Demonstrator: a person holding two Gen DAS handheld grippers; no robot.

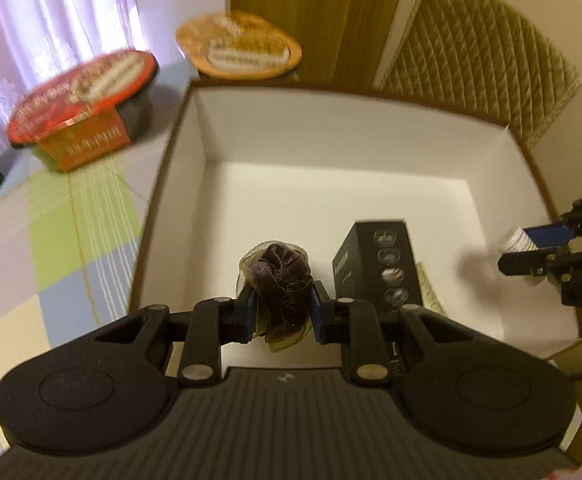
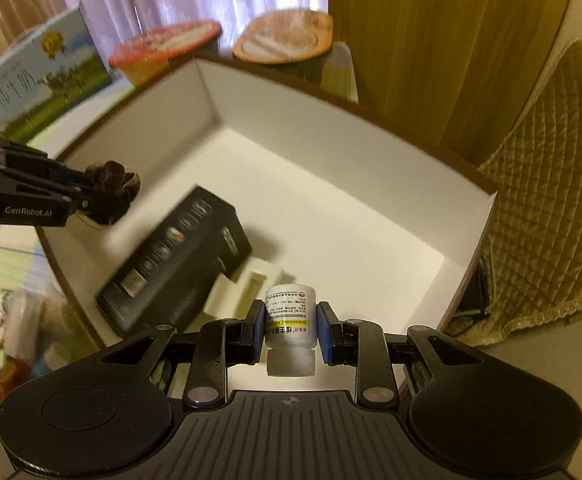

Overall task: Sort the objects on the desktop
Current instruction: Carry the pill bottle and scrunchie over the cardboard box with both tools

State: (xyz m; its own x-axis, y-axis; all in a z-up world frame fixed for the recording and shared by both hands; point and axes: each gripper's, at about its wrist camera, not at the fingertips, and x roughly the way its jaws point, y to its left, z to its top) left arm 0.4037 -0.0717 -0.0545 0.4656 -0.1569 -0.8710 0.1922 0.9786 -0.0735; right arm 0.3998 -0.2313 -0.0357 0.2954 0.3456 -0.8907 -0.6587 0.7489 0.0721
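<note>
My left gripper (image 1: 282,314) is shut on a dark purple velvet scrunchie (image 1: 281,280) and hangs over the near left part of a large white-lined box (image 1: 331,136). The same scrunchie (image 2: 111,188) shows at the left of the right wrist view, above the box's left wall. My right gripper (image 2: 289,330) is shut on a small white pill bottle (image 2: 291,318), cap toward the camera, over the box's near right part (image 2: 371,200). In the left wrist view that bottle (image 1: 517,240) appears at the right edge. A black carton (image 2: 179,256) lies inside the box.
Two sealed food bowls, one red-lidded (image 1: 87,92) and one orange-lidded (image 1: 239,46), stand beyond the box on a checked tablecloth (image 1: 59,216). A blue-green carton (image 2: 39,84) stands at far left. Snack packets (image 2: 7,320) lie left of the box. A quilted cushion (image 2: 551,220) sits to the right.
</note>
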